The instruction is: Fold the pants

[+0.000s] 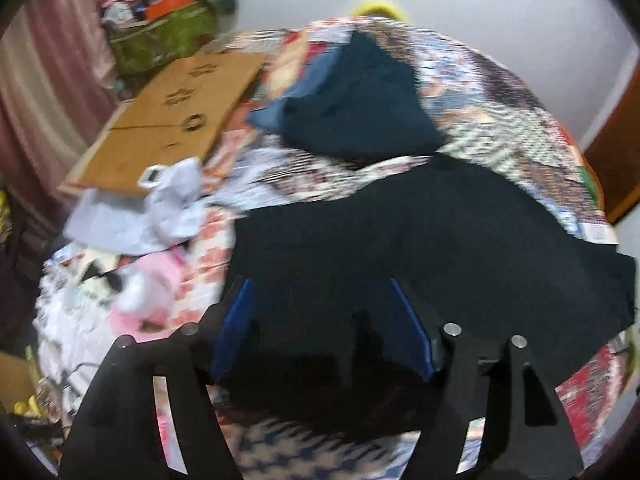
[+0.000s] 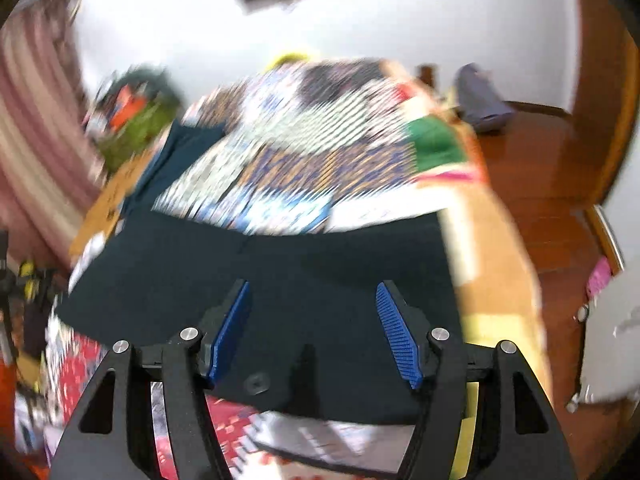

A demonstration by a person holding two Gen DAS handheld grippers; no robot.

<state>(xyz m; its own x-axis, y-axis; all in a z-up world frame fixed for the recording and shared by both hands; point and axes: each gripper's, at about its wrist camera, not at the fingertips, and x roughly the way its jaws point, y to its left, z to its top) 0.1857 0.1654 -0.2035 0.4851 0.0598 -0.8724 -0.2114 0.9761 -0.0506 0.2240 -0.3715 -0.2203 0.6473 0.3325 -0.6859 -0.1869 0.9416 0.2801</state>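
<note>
Dark navy pants (image 1: 420,240) lie spread flat across a patchwork quilt (image 1: 500,92) on a bed. My left gripper (image 1: 320,282) hovers over their near edge, open, and its blue pads (image 1: 240,312) press on nothing. In the right wrist view the same pants (image 2: 280,264) stretch across the quilt (image 2: 300,152). My right gripper (image 2: 313,283) hangs above the pants, also open, with only flat cloth showing below the gap. Both views are blurred.
A second heap of dark blue clothing (image 1: 352,96) sits further back on the quilt. Flat cardboard (image 1: 172,116), crumpled white paper (image 1: 176,200), a pink soft toy (image 1: 148,292) and a green bag (image 1: 160,36) crowd the left side. The bed's wooden edge (image 2: 504,264) and wooden floor (image 2: 540,168) lie right.
</note>
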